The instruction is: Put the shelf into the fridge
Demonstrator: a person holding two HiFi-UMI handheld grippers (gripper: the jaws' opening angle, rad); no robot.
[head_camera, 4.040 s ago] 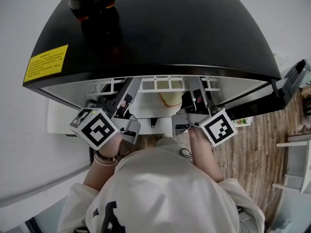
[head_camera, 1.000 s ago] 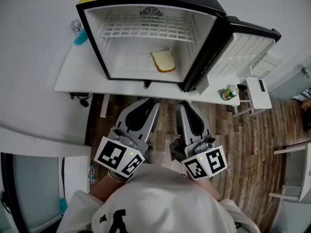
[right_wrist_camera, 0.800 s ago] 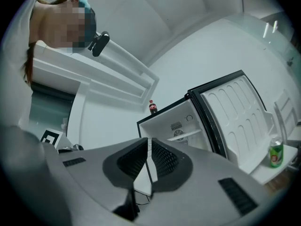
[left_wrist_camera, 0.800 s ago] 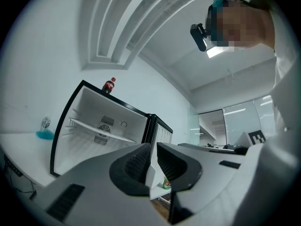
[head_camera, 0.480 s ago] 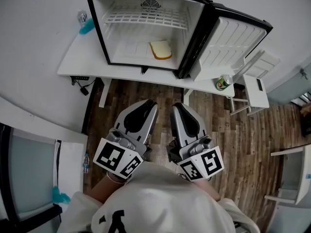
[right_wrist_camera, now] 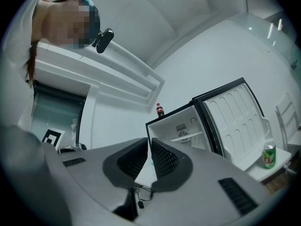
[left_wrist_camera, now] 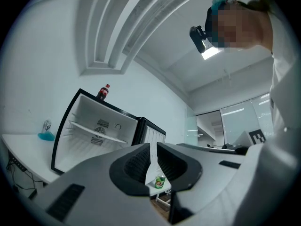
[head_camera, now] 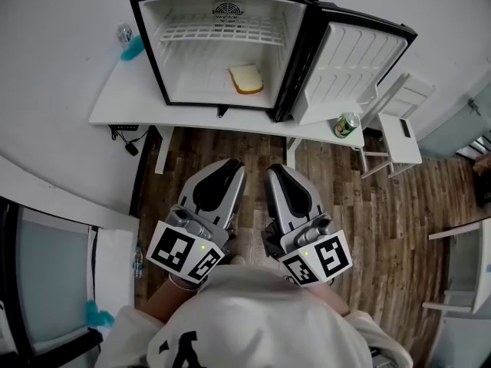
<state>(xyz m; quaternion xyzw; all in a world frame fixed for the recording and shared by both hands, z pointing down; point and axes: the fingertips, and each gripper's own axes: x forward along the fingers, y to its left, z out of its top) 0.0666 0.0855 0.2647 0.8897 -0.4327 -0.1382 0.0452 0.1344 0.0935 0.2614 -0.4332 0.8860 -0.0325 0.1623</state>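
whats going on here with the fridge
A person stands facing an open mini fridge on a white table, a gripper in each hand. The left gripper and right gripper are both shut and empty, held close to the body. The wire shelf already sits inside the fridge, above a slice of bread.

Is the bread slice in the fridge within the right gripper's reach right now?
Likely not: the right gripper sits well back from the fridge, though the open door leaves the bread slice unobstructed.
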